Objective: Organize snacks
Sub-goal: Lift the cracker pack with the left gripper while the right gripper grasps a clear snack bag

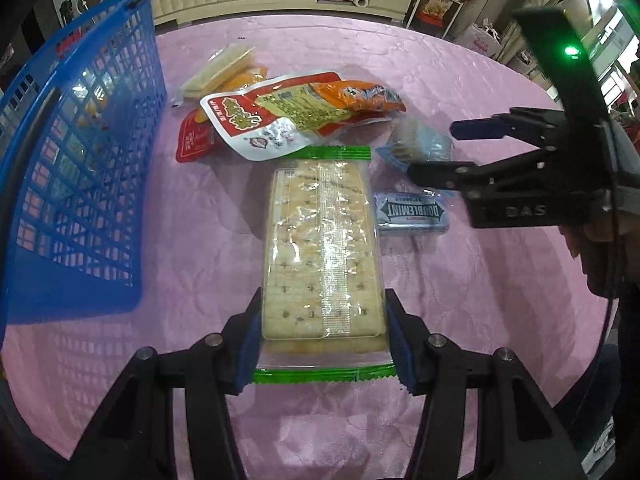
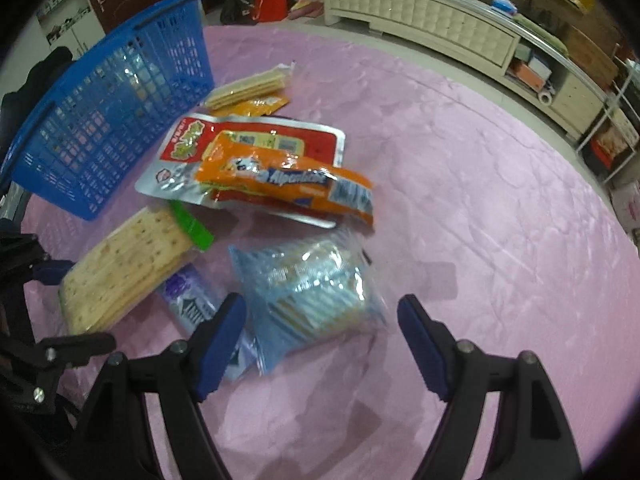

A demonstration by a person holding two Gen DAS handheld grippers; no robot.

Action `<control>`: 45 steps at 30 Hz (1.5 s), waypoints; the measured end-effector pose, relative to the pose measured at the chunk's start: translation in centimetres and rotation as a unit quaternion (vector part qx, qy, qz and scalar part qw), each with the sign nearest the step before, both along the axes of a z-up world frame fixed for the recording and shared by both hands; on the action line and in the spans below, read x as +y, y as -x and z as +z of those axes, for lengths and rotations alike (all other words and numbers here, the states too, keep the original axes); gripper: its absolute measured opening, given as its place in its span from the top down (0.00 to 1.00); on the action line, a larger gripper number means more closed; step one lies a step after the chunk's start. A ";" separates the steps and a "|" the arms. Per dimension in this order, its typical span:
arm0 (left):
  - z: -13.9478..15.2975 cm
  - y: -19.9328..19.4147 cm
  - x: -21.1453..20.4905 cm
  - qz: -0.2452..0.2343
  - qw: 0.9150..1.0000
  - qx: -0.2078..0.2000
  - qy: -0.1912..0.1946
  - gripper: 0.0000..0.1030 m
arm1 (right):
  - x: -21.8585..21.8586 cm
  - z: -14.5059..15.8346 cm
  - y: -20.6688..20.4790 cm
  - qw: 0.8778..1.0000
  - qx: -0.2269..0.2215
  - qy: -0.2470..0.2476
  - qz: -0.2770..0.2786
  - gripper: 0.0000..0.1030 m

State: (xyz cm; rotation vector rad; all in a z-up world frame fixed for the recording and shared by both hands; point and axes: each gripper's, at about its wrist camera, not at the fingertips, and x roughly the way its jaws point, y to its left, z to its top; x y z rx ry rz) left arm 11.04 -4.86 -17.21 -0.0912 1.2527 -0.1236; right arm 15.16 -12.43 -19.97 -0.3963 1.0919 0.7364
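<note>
- Left gripper (image 1: 322, 344): fingers clamped on the near end of the cracker pack (image 1: 322, 248), which sticks out toward twelve o'clock. The blue basket (image 1: 80, 152) waits at nine o'clock. The slick wrapper could slip on the swing over.
- Right gripper (image 2: 322, 344): fingers wide and empty, the blue-wrapped snack (image 2: 316, 292) just ahead at twelve o'clock. The left finger sits over the gum pack (image 2: 192, 300), so it might snag.

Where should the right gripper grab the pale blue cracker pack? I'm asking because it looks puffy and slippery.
Judging by its pose, take the pale blue cracker pack across its middle, from above. It lies flat on the pink cloth, its crinkly end seals offer little hold, and the open right gripper already faces it. The gum pack crowds one side.
</note>
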 end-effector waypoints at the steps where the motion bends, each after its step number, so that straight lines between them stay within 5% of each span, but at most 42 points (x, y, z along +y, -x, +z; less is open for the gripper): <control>1: 0.0 0.1 0.0 -0.001 1.000 -0.001 -0.003 0.49 | 0.3 -0.3 -0.1 1.000 0.001 0.003 0.005 0.21; 10: 0.7 1.3 -0.6 -0.004 1.000 -0.007 -0.029 0.49 | 0.8 0.1 0.6 1.000 -0.012 0.013 -0.010 0.43; 30: 11.3 9.5 -0.2 -0.031 0.992 -0.121 -0.016 0.49 | 0.1 9.9 11.9 0.995 -0.053 -0.028 -0.080 0.44; 45: 17.6 9.4 7.6 -0.001 0.981 -0.184 -0.055 0.49 | 7.0 17.5 13.1 0.989 -0.081 -0.098 -0.072 0.44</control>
